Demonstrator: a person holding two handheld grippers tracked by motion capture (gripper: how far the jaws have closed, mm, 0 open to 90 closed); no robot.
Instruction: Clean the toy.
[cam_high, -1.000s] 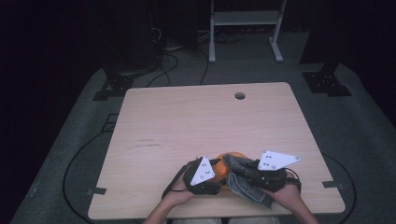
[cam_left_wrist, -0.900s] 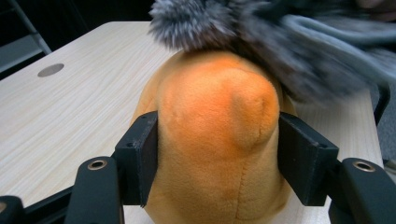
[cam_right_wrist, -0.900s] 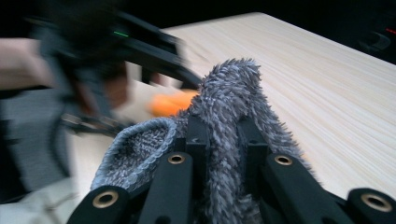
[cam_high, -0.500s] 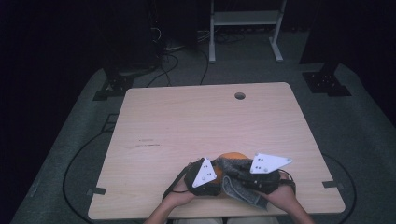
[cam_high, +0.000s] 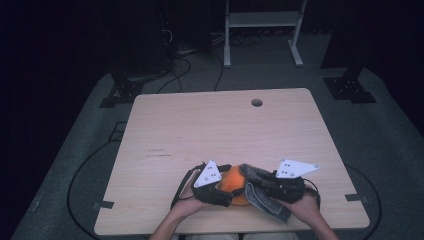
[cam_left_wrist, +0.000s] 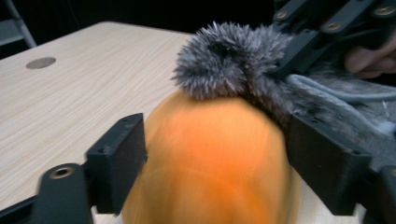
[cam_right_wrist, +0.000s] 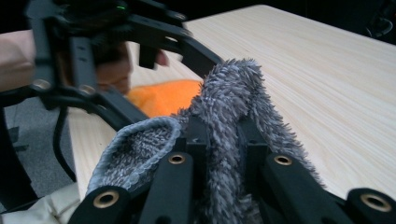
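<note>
Right gripper (cam_right_wrist: 219, 154): jaws pressed together on a fold of grey fuzzy cloth (cam_right_wrist: 233, 93), pile bulging up between and above the pads. A hemmed flap of the same cloth hangs off to the left in the right gripper view.

Left gripper (cam_left_wrist: 212, 158): jaws have just been opening; they stand spread on either side of an orange rounded thing (cam_left_wrist: 215, 154), which sits between them. Whether the pads press on it, cannot tell. Grey cloth (cam_left_wrist: 233, 60) lies draped over the orange thing's top and far side, touching it.

High view: both grippers close together at the near edge of the table (cam_high: 210, 125), left gripper (cam_high: 220, 187) and right gripper (cam_high: 260, 182) facing each other, orange thing (cam_high: 232, 182) between them, grey cloth (cam_high: 265, 202) trailing toward the person's right hand (cam_high: 307, 210). Left hand (cam_high: 185, 205) at the table's near edge. Round hole (cam_high: 256, 102) near the table's far edge, well apart from the work.
</note>
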